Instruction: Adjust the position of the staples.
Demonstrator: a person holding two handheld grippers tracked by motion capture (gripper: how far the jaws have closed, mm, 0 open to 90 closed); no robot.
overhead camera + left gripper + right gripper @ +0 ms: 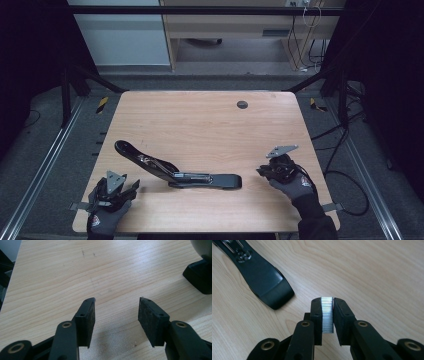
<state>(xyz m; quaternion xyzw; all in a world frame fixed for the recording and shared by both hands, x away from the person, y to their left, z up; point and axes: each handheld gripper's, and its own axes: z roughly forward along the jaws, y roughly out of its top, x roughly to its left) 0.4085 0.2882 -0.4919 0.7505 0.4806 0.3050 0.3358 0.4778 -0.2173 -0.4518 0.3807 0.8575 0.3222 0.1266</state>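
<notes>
A long black stapler (180,175) lies swung open on the wooden table (200,120), its upper arm (137,156) raised toward the left and its base (220,181) flat. My right gripper (327,300) is shut on a silver strip of staples (327,315), which stands upright between the pads just above the table. The stapler's rounded end (269,287) lies to its upper left. In the high view, the right gripper (262,171) sits right of the stapler base. My left gripper (117,298) is open with nothing between its pads, and sits low near the front left edge (131,189). A black part of the stapler (200,277) shows at the far right.
A dark round grommet hole (242,104) sits near the table's back right. Beyond the table stand a pale cabinet (125,35) and a wooden desk (240,25). Cables (340,145) trail on the floor at the right, and metal rails (45,160) run along both sides.
</notes>
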